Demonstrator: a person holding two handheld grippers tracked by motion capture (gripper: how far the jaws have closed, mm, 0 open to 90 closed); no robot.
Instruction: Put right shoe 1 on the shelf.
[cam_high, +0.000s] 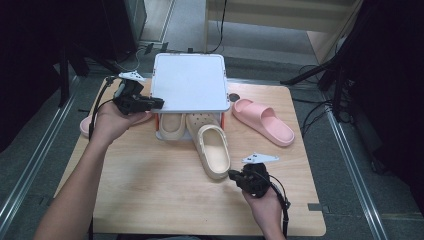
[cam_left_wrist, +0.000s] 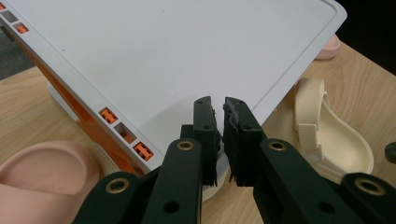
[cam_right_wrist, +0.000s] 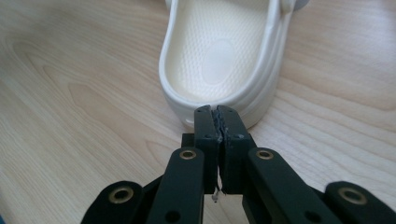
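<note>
The right claw (cam_right_wrist: 218, 116), jaws shut and empty, sits just behind the cream clog's (cam_right_wrist: 224, 56) heel; the clog runs lengthwise straight ahead.

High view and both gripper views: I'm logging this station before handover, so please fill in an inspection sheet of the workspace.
Surface: wooden table, light grain, no spills seen.
Job's things: cream clog lying heel toward the person; second cream clog under the white rack.
Clutter: pink slide right of the rack; another pink slide partly behind the left hand.
Grippers: left gripper nearly shut at the rack's edge, holding nothing; right gripper shut and empty, at the clog's heel.
Cables: black cable trails from the right gripper.
Surroundings: grey floor, metal rails, dark stands.
</note>
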